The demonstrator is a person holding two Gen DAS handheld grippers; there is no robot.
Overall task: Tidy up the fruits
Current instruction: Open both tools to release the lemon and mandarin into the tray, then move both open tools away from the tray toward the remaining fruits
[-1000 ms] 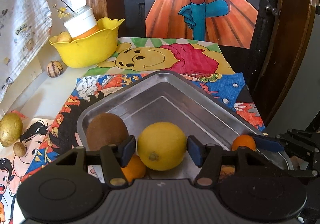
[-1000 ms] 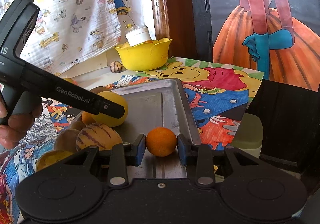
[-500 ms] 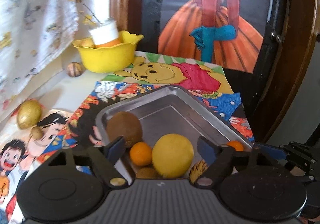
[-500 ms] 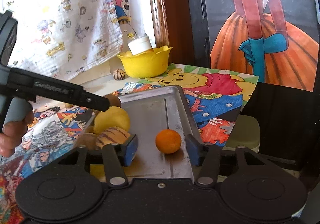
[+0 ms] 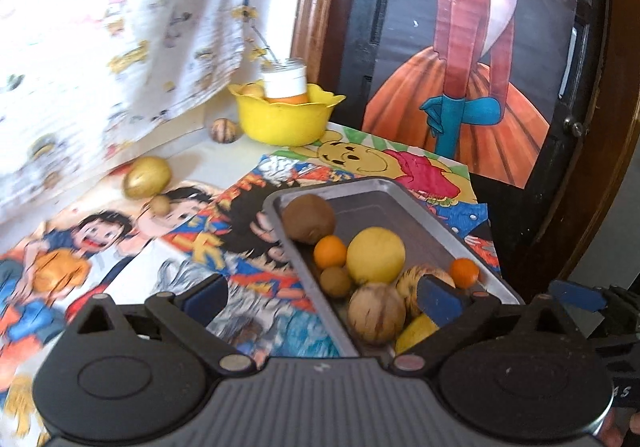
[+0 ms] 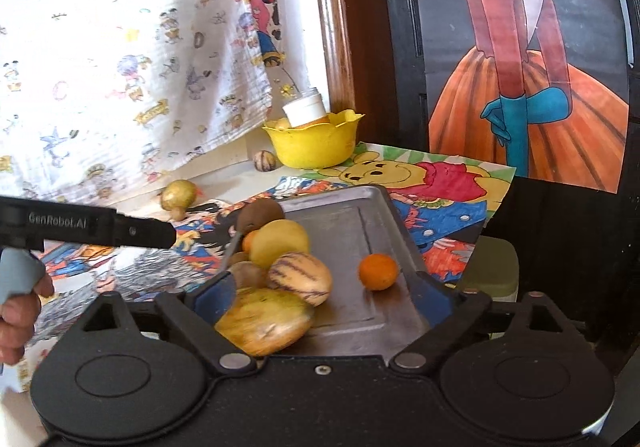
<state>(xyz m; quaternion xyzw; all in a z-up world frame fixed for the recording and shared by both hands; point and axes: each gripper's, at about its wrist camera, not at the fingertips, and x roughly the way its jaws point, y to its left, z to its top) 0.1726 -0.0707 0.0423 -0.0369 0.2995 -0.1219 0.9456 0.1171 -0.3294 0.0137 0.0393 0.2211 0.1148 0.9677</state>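
A metal tray (image 5: 404,203) (image 6: 360,231) holds several fruits: a brown kiwi (image 5: 309,218), a yellow lemon (image 5: 375,255) (image 6: 279,242), small oranges (image 5: 329,252) (image 6: 377,271), striped pepino melons (image 5: 376,313) (image 6: 299,277) and a yellow mango (image 6: 264,321). My left gripper (image 5: 322,297) is open and empty, above the tray's near left edge. My right gripper (image 6: 325,299) is open and empty, just behind the near fruits.
A yellow bowl (image 5: 285,115) (image 6: 314,143) with a white-capped jar stands at the back. A golden fruit (image 5: 146,177), a small round one (image 5: 159,204) and a striped one (image 5: 225,130) lie on the cartoon-print mat. A curtain hangs on the left.
Both grippers opened, let go of the lemon and the orange, and pulled back and up from the tray. The left one also swung left.
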